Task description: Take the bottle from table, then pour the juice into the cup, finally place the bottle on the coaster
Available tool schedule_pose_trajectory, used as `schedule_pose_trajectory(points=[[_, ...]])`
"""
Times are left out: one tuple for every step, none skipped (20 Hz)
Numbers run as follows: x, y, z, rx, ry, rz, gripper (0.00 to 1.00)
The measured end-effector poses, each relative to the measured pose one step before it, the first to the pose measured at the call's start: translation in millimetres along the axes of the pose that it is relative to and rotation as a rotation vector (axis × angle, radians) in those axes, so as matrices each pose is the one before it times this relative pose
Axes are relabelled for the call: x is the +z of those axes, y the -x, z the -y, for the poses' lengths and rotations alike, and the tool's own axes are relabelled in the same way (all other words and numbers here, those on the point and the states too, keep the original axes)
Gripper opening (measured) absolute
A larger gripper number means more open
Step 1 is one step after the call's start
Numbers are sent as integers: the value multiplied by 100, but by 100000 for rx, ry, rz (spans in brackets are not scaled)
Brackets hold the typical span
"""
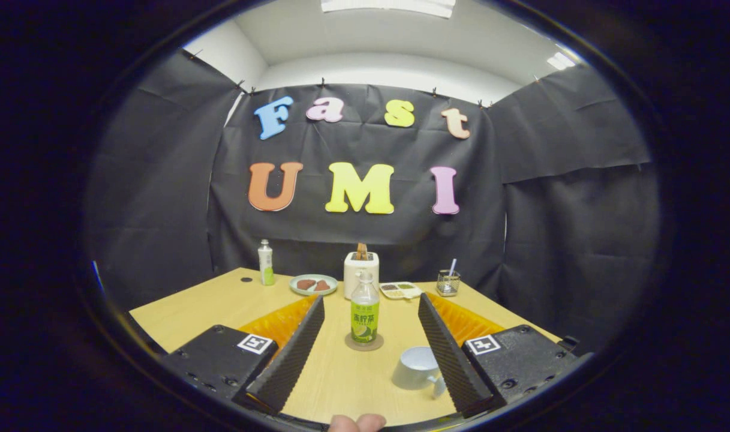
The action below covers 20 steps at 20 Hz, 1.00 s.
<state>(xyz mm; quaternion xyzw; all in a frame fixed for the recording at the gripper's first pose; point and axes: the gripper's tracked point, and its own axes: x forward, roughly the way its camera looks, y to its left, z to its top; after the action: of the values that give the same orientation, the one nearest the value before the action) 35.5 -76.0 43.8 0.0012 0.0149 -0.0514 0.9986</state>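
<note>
Gripper [365,303] fingers spread wide, touching nothing. Bottle [365,316] upright on the coaster [364,344] between them, bare table [197,306] all around. Cup [417,368] near the bottle, toaster [361,271] and plate [314,284] behind it.

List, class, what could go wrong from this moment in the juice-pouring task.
1. The open gripper has the white cup close beside one finger; pulling back carelessly could knock it over.
2. The bottle stands on the coaster between the fingers; a sideways drift might topple it.
</note>
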Motion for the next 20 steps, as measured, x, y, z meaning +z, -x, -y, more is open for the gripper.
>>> schedule_pose_trajectory(points=[[-469,522,-16,229,-639,149,100],[-511,525,59,332,-1474,241,100],[-604,429,-122,713,-1821,258,100],[-420,413,-239,737,-1492,642,100],[-396,240,-154,468,-665,761,100],[-507,310,-146,377,190,395,100],[-632,163,-186,170,486,-67,100],[-458,266,-268,-172,669,-84,100],[-338,326,-197,63,709,696,100],[-96,173,-482,503,796,646,100],[-352,91,-421,519,627,398,100],[-353,12,-359,363,163,-405,100],[-234,-34,-418,747,-278,46,100],[-248,-34,-385,428,-265,-287,100],[-295,85,-151,232,351,-161,100],[-227,24,-191,-99,471,-178,100],[-295,33,-95,-378,509,-328,100],[-132,25,-170,-61,381,58,100],[-21,19,-330,190,233,105,100],[-32,25,-296,140,269,-43,100]])
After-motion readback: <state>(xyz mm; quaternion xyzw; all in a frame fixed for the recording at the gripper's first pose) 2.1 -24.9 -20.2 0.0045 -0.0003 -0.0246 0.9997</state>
